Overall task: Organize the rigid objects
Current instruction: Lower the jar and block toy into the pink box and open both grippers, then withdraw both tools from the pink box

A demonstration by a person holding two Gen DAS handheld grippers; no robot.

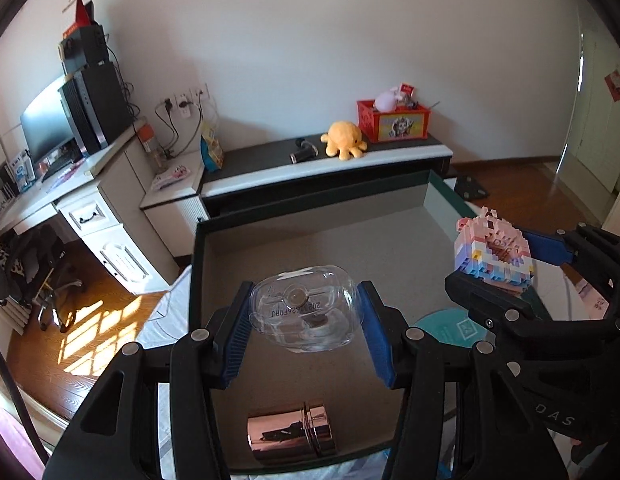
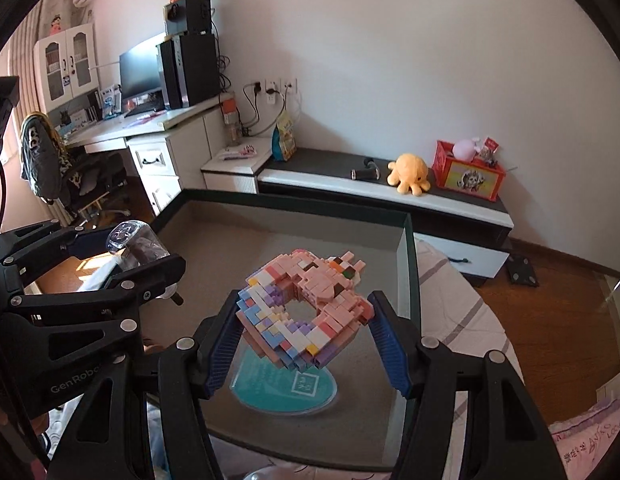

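A: Nearest, low in the left wrist view: a rose-gold tin lying on its side at the near edge of the glass table, long axis running left to right.

B: Above the tin, left gripper clamped on a clear plastic jar, base with printed code turned toward the camera, long axis pointing away.

A: Right of the jar, right gripper closed on a pastel brick model, ring-shaped, tilted, hole facing up toward the lens; just below, a teal disc.

B: Best kept level and apart; lowered slowly onto bare glass beyond the tin, released only once settled.
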